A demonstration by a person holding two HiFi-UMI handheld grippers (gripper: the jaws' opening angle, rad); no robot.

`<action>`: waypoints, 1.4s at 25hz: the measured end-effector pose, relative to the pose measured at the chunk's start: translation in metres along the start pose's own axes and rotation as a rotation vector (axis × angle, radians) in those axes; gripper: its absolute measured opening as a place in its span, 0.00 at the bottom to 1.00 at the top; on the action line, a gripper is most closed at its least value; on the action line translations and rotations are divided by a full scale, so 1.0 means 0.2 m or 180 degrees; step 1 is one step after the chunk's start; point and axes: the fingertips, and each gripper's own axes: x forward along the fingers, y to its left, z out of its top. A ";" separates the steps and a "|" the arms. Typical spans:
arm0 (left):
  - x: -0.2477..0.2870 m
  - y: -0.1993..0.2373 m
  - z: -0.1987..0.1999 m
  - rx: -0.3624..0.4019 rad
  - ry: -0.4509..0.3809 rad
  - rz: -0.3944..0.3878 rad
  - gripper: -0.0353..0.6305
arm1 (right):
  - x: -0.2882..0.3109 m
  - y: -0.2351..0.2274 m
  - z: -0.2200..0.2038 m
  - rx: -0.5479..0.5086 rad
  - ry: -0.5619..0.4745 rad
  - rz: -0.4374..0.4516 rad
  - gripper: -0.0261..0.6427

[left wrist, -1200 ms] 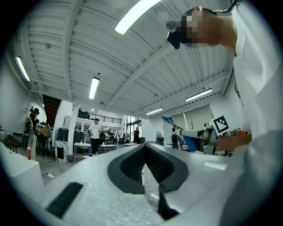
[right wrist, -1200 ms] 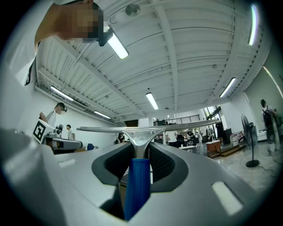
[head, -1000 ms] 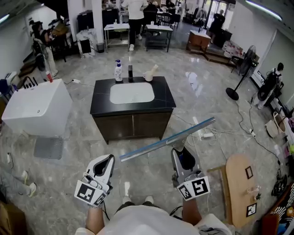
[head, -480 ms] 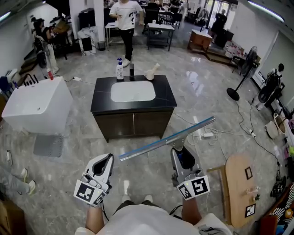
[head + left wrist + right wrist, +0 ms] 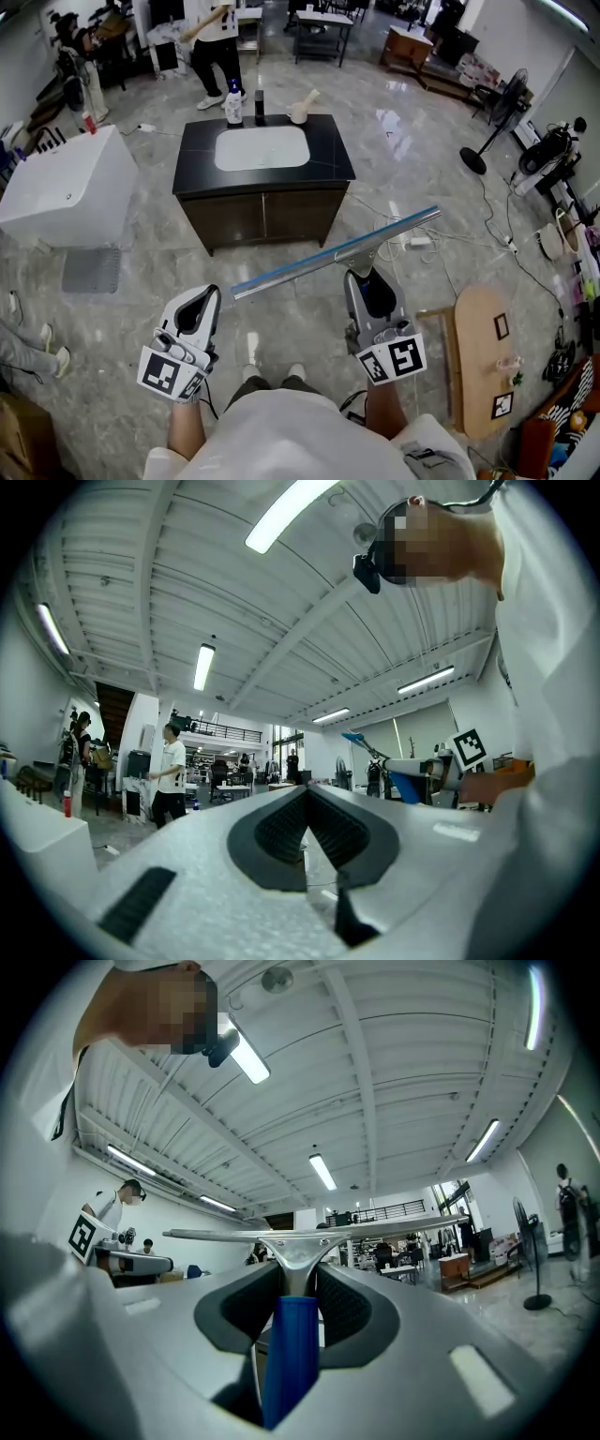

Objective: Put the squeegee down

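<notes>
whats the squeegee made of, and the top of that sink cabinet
Squeegee: blade channel and neck look like brushed metal, silvery with a dull sheen; handle is a matte blue, probably plastic or rubber. Countertop: glossy black with faint pale veins, likely polished stone or an imitation.

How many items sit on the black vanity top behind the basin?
3, along the vanity top's back edge: white pump bottle at left, dark upright piece, maybe the tap, in the middle, pale tilted object at right. Anything smaller may be hidden.
</notes>
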 end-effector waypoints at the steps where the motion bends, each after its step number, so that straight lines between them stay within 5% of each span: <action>1: 0.01 -0.01 -0.01 -0.0009 0.0012 -0.0004 0.05 | 0.00 -0.01 -0.01 0.0007 0.0015 -0.0016 0.25; 25: 0.55 -0.16 -0.12 0.0023 0.0166 -0.0055 0.05 | 0.06 -0.59 -0.11 0.0121 0.0086 -0.0085 0.25; 35: 0.88 0.15 -0.23 -0.0061 0.0176 -0.0262 0.05 | 0.41 -0.72 -0.25 0.0092 0.0176 -0.0206 0.25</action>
